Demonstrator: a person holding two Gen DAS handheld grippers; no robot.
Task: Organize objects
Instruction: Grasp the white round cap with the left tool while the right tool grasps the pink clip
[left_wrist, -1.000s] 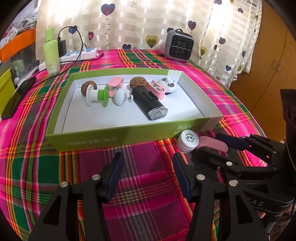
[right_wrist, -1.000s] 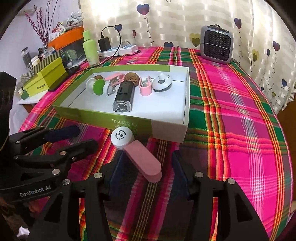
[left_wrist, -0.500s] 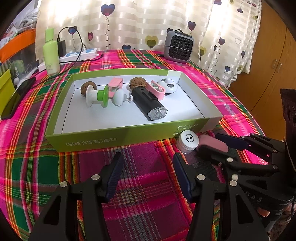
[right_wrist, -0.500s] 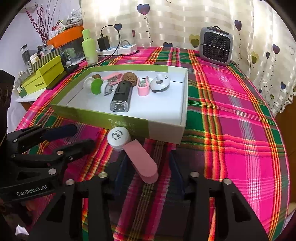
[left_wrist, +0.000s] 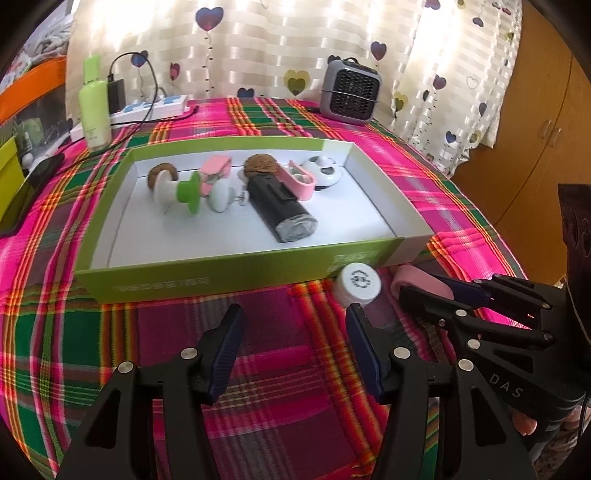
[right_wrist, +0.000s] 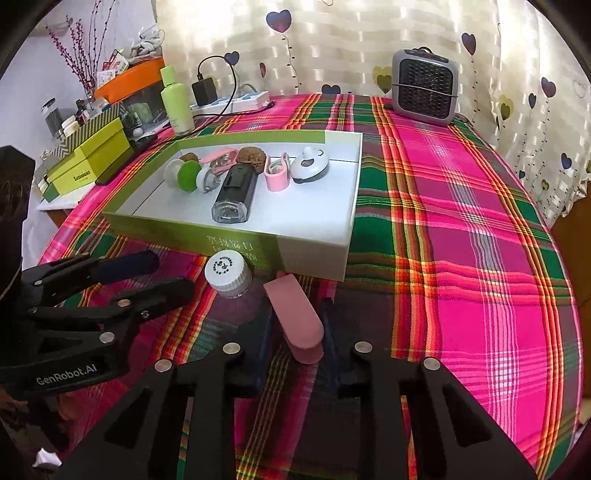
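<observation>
A green and white box (left_wrist: 236, 273) (right_wrist: 317, 254) lies open on the plaid cloth, holding a black flashlight (left_wrist: 280, 206) (right_wrist: 234, 195), a pink clip (left_wrist: 301, 181), a white and green toy (left_wrist: 177, 192) and other small items. In front of it stand a small white-capped bottle (left_wrist: 356, 282) (right_wrist: 225, 271) and a pink oblong object (right_wrist: 295, 314) (left_wrist: 417, 282). My right gripper (right_wrist: 297, 332) is shut on the pink object and lifts it slightly. My left gripper (left_wrist: 295, 343) is open and empty, just left of the bottle.
A grey heater (left_wrist: 349, 90) (right_wrist: 424, 86) stands at the back. A green bottle (left_wrist: 94, 107), a power strip with charger (left_wrist: 147, 105) and a yellow-green box (right_wrist: 92, 158) sit at the back left. A wooden cabinet (left_wrist: 535, 110) is on the right.
My right gripper has closed on the pink object and drawn it right, away from the white-capped bottle. The left gripper has barely moved.
</observation>
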